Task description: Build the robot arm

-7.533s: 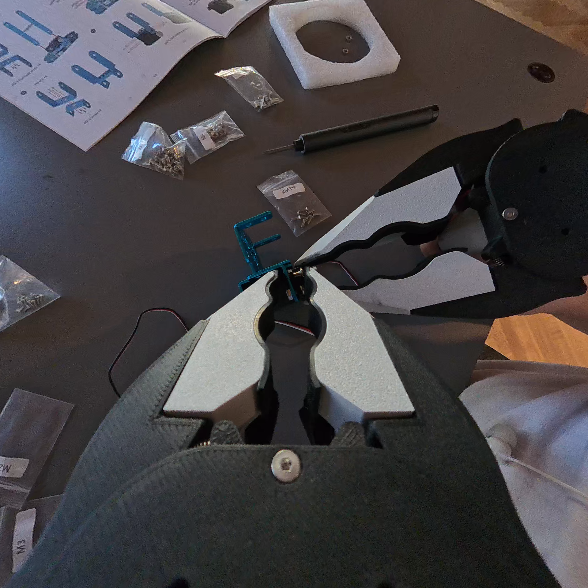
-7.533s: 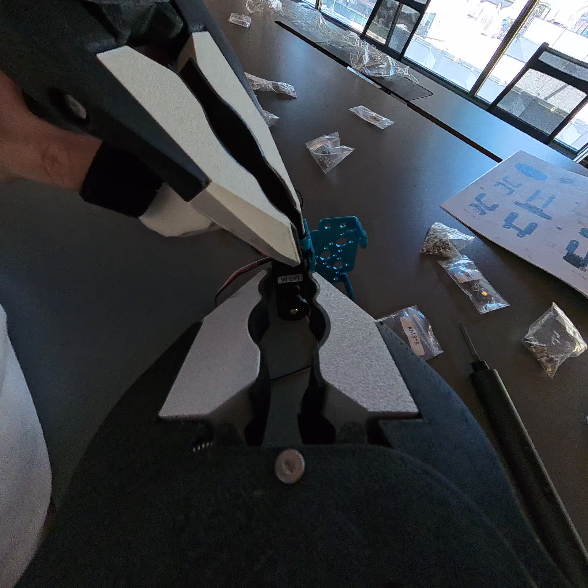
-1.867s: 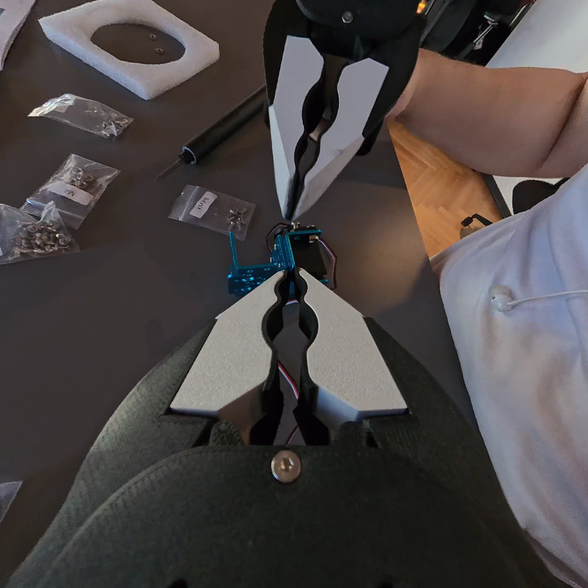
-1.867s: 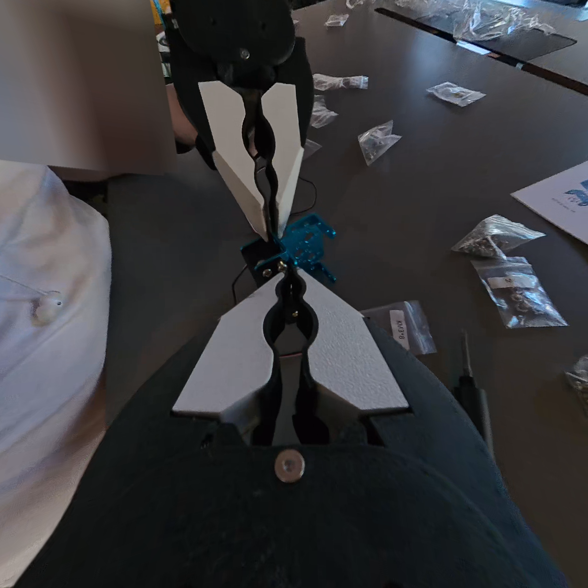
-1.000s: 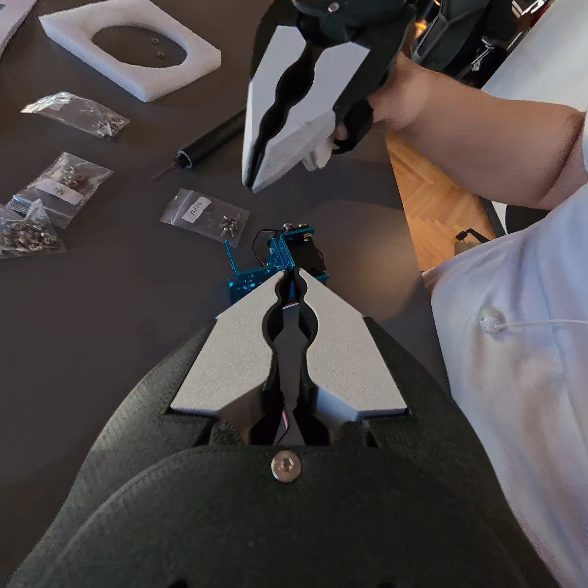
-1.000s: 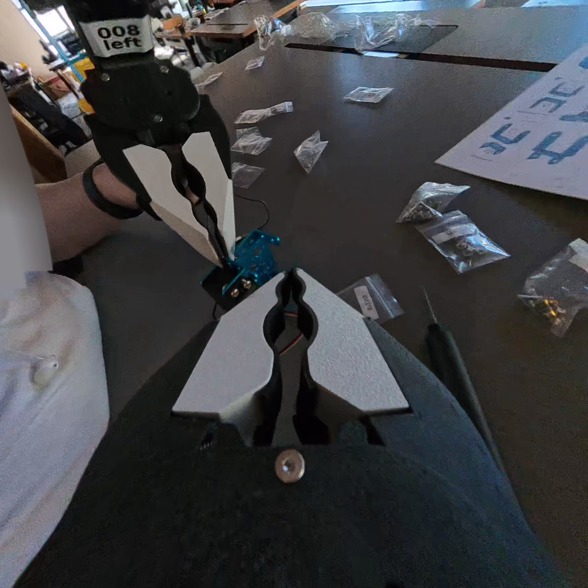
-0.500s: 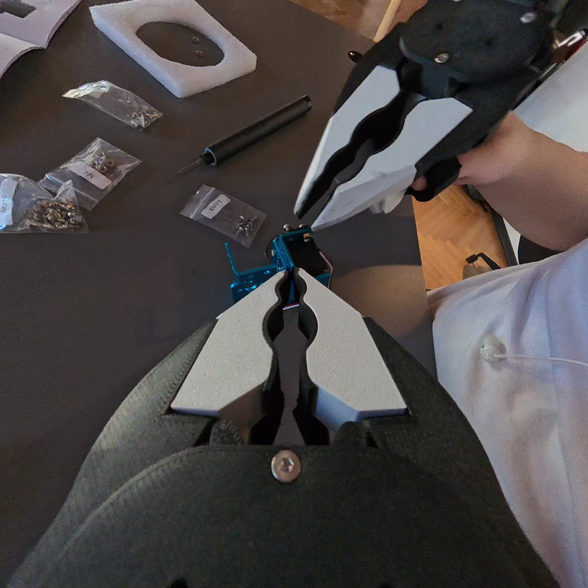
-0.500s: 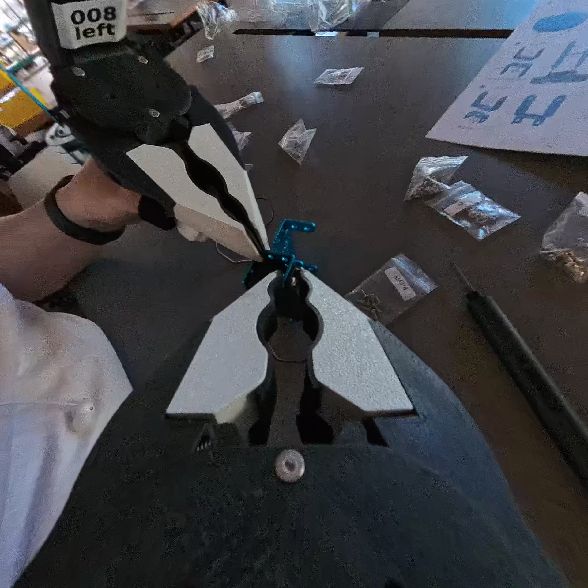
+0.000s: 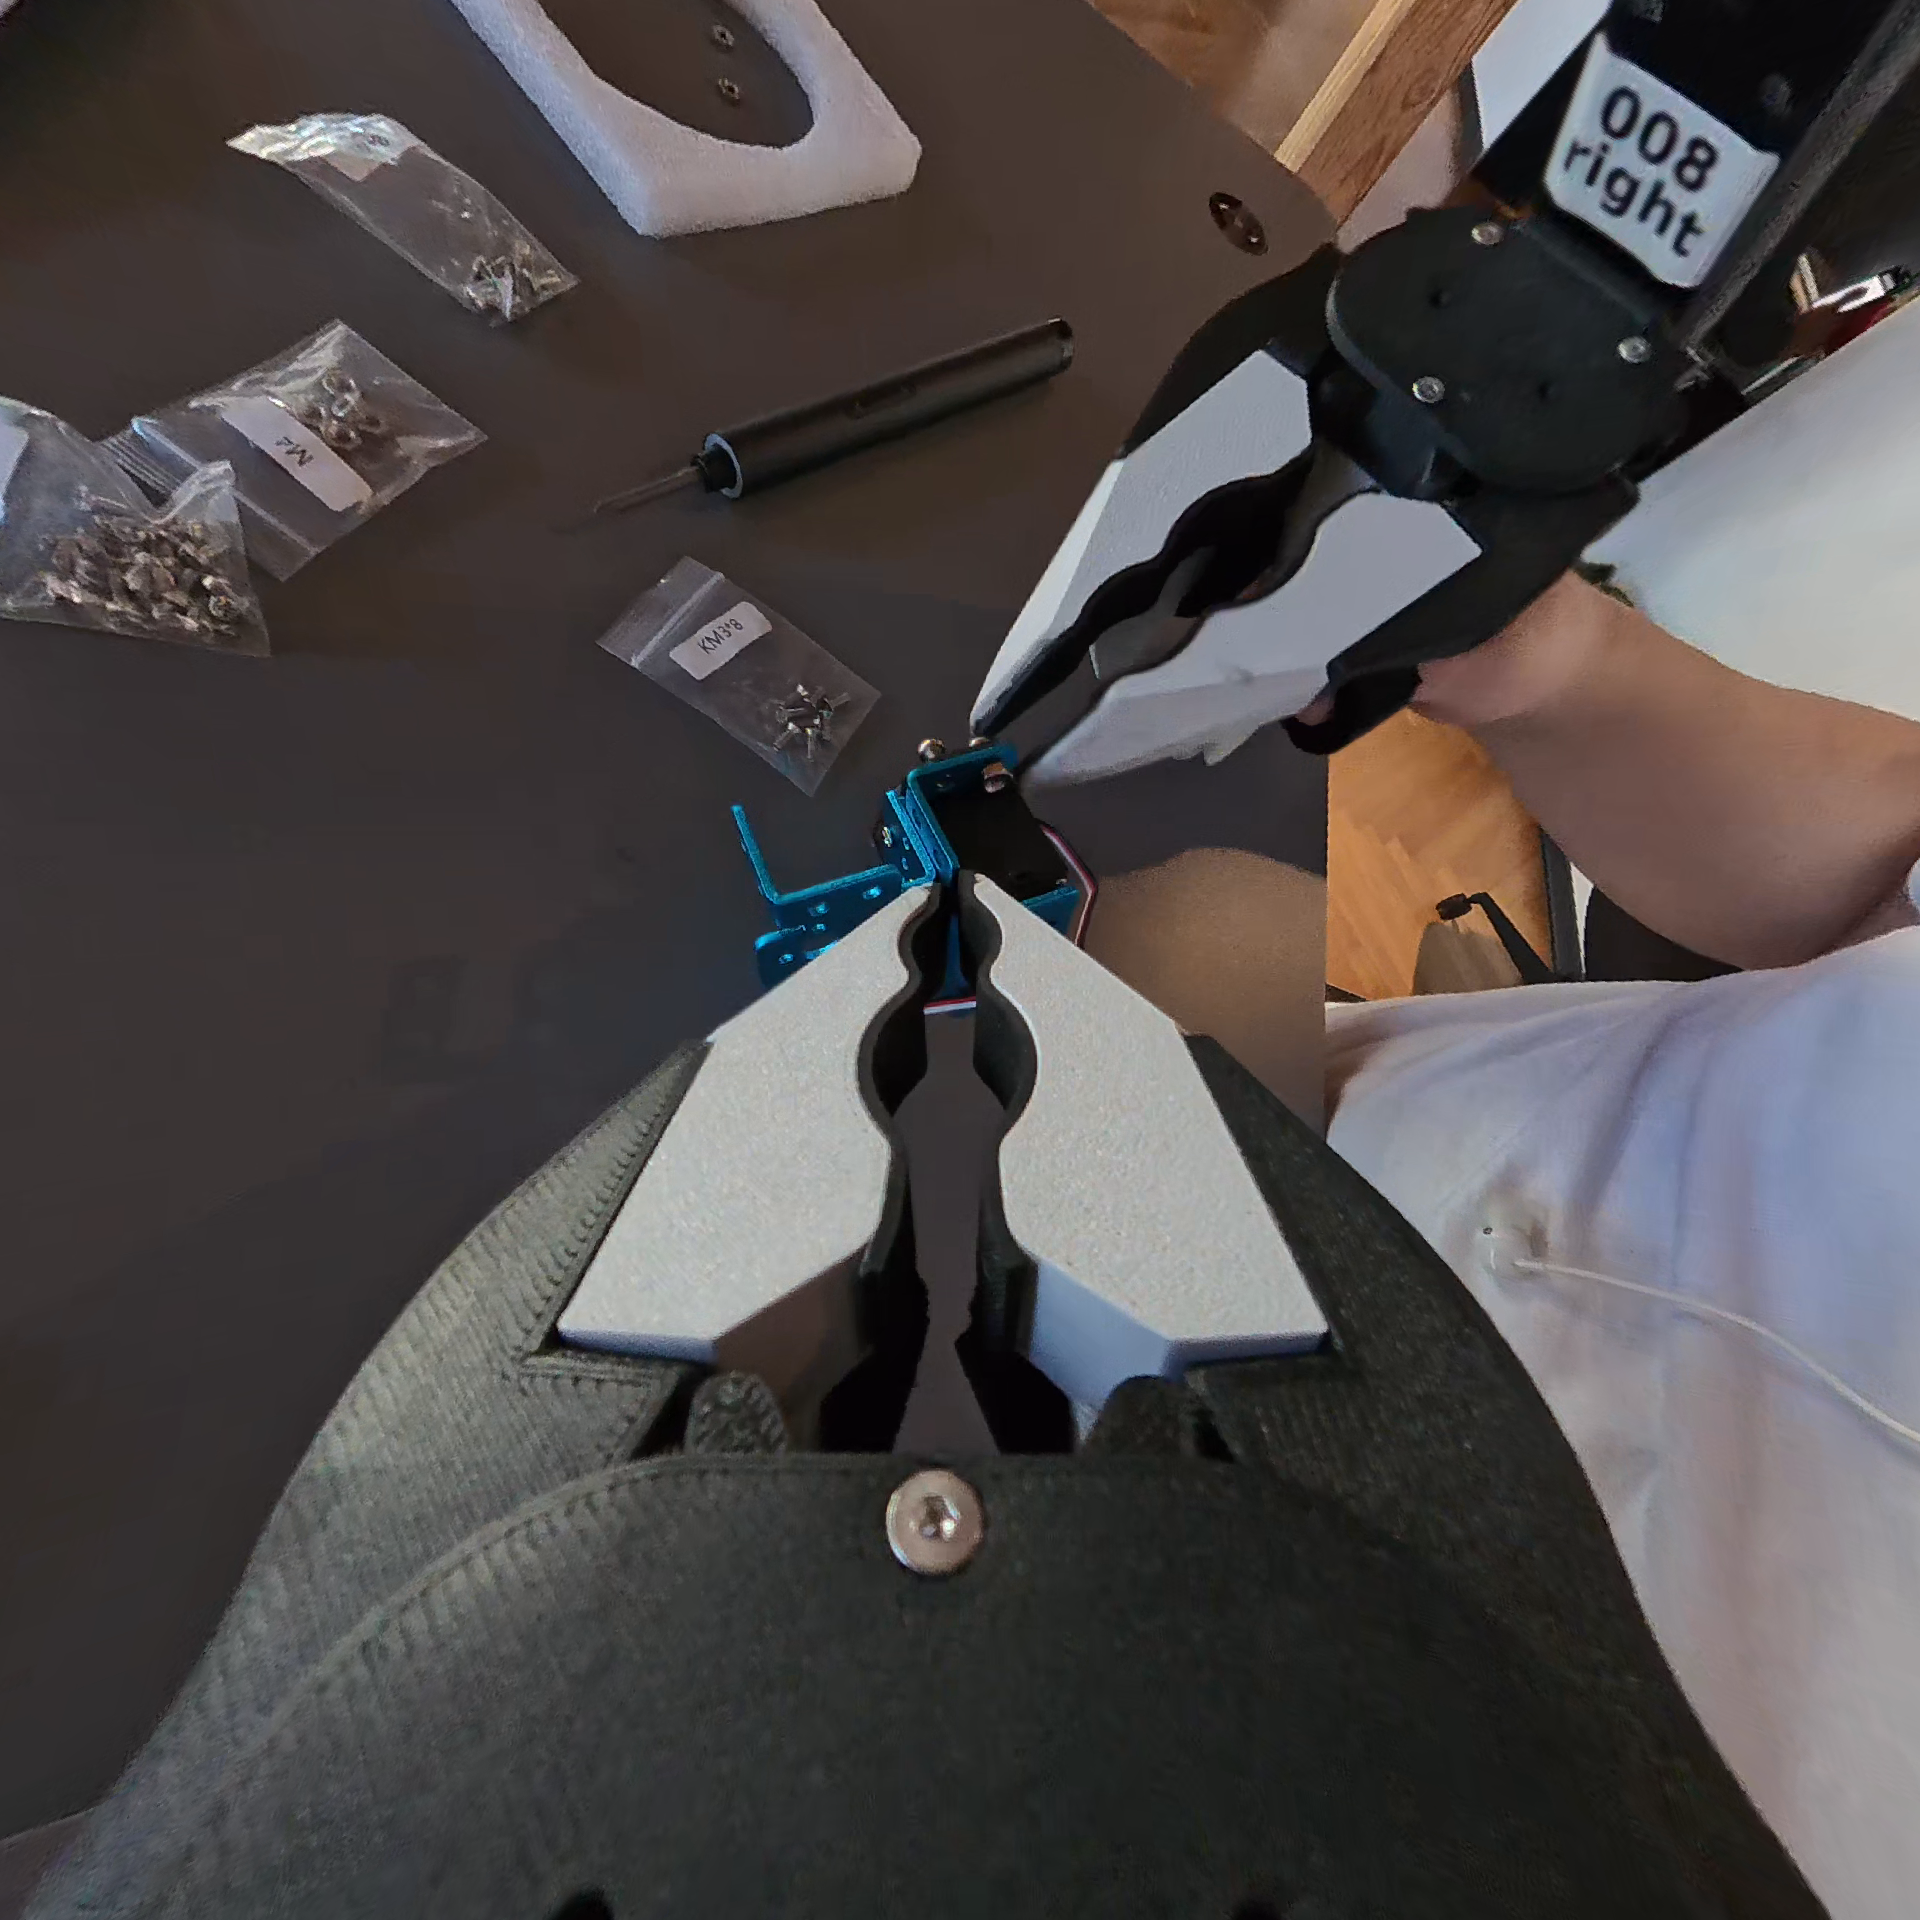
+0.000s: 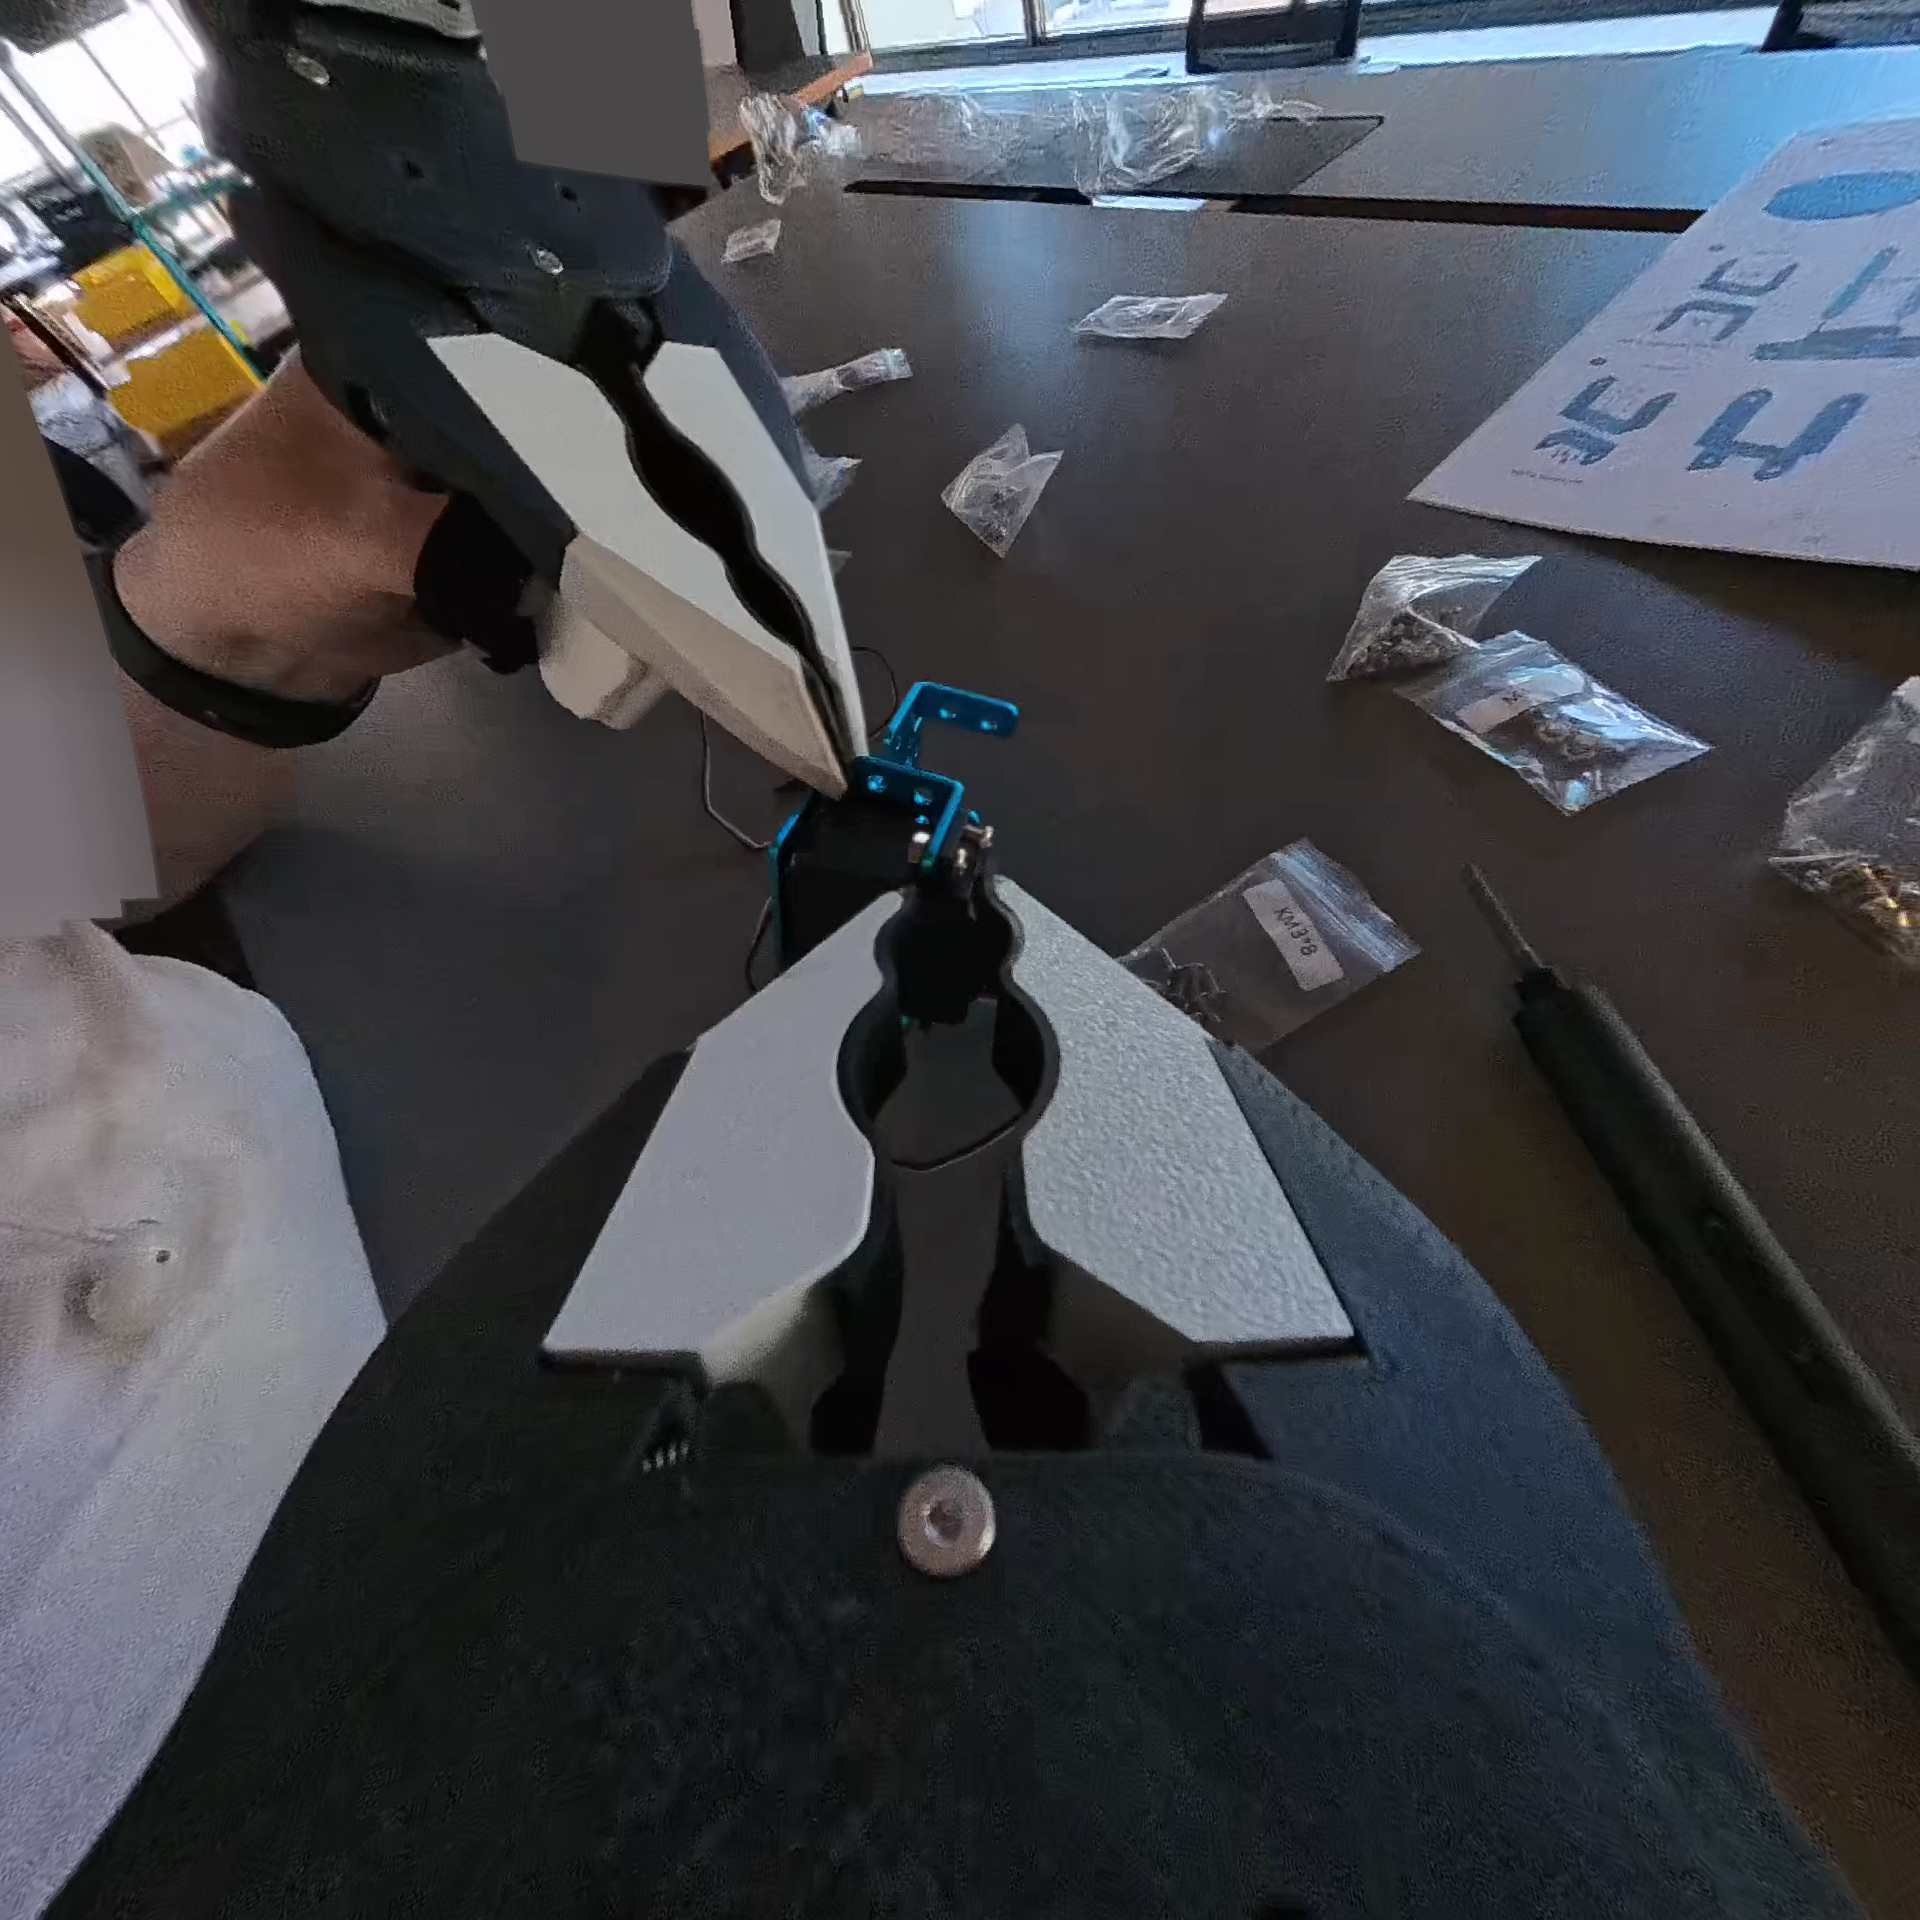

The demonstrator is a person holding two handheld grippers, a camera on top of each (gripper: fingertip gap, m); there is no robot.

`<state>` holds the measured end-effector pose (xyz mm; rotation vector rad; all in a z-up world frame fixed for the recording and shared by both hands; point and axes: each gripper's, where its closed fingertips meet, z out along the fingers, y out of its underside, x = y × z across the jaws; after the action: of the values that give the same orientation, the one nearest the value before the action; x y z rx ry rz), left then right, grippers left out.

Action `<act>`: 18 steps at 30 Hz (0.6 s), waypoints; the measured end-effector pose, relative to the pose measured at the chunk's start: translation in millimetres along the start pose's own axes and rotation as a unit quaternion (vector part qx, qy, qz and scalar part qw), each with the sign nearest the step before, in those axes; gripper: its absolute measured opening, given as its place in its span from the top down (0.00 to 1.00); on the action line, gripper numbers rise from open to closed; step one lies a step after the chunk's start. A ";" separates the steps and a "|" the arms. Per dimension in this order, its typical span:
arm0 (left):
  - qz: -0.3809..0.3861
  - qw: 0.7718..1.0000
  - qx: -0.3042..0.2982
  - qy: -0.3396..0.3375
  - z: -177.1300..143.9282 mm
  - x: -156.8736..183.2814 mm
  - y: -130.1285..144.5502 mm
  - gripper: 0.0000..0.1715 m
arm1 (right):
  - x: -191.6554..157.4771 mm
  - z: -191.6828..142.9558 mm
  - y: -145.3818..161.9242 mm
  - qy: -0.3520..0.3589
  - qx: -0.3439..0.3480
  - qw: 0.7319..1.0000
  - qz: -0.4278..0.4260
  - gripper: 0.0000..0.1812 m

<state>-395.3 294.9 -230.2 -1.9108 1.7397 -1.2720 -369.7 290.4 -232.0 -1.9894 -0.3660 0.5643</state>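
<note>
Blue anodised metal marks the bracket assembly, which is pinched at its near edge between the almost-closed fingers of the left gripper, above a dark matte table. A black servo block sits boxed in the bracket's right part, with thin wires trailing beneath. From the right, the right gripper angles down and leftward, a bare forearm behind it; its pale fingers stand a narrow gap apart, tips touching or just beside the far top corner of the bracket where small silver screw heads show. Seen from the right wrist, that same gripper has its tips set around the screw end of the assembly, though whether they actually clamp it cannot be told; the left gripper comes down steeply from the upper left with its jaws pressed nearly together on the blue plate. Only the left wrist view shows the white foam frame with its oval cut-out at the far edge. Only the right wrist view shows the printed instruction sheet far right and crumpled clear wrapping beyond. Both views take in a slim black screwdriver and small clear zip bags of screws lying well apart. Both grippers' fingers are grainy, pale and wavy-edged, in ribbed black printed shells.
</note>
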 end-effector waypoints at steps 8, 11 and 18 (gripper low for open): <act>0.027 0.999 -0.001 -0.033 3.4 5.4 10.0 0.99 | -1.6 -5.1 -15.7 0.000 0.018 0.998 0.059 0.86; 0.036 0.998 0.012 -0.057 2.9 8.0 13.1 1.00 | 0.3 -1.8 -13.1 0.052 -0.016 0.997 0.063 0.85; 0.056 0.996 0.016 -0.075 4.2 11.7 14.6 0.99 | -7.7 13.8 2.3 0.113 -0.091 0.989 -0.013 0.93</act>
<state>-403.3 279.2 -237.9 -1.8145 1.7143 -1.0819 -383.5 295.9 -237.7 -2.1949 -0.3128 0.2924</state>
